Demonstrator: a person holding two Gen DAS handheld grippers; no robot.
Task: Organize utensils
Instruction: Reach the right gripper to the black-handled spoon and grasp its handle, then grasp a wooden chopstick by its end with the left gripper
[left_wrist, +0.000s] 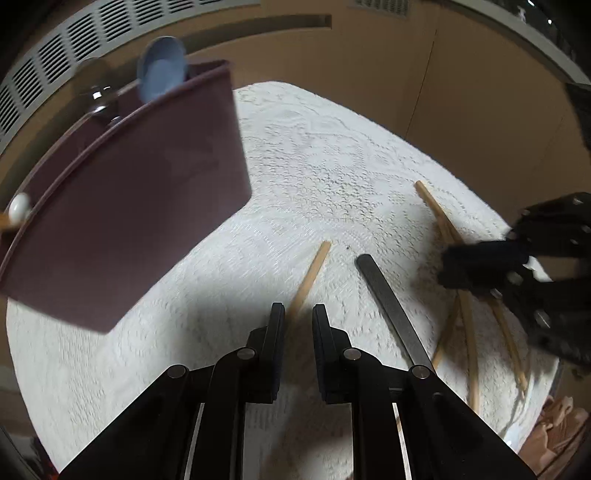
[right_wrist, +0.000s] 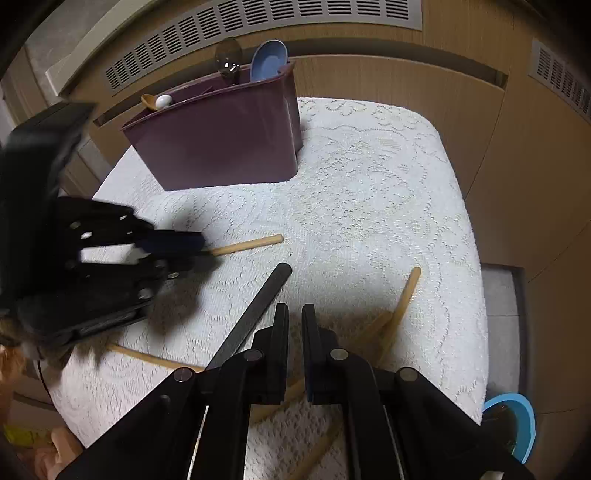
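Step in hand, as we judge it: gathering the loose chopsticks for the purple holder (right_wrist: 221, 147), which stands upright at the far left corner of the cloth-covered table (right_wrist: 369, 184). The left gripper (left_wrist: 298, 314) has its jaws nearly together; in the right wrist view a single chopstick (right_wrist: 247, 245) sticks out from its tips, so we read it as gripped, low over the cloth near the left edge. The right gripper (right_wrist: 295, 314) is closed down to a thin slit above the crossed chopsticks (right_wrist: 402, 299) by the near right edge; one stick runs behind its fingers, but we cannot tell whether it is pinched or merely lies beneath. A dark flat handle (right_wrist: 258, 306) lies between the two grippers, untouched. Holder contents: a blue spoon (right_wrist: 267, 61) and a metal spoon (right_wrist: 228, 59) stand in the rear section at its right end, and a white-tipped wooden piece (right_wrist: 163, 100) shows at the left end; the front section's inside is hidden from us. Next move, in our judgement: lift the left stick, tilt it upright, and carry it over the holder's rim before letting go.
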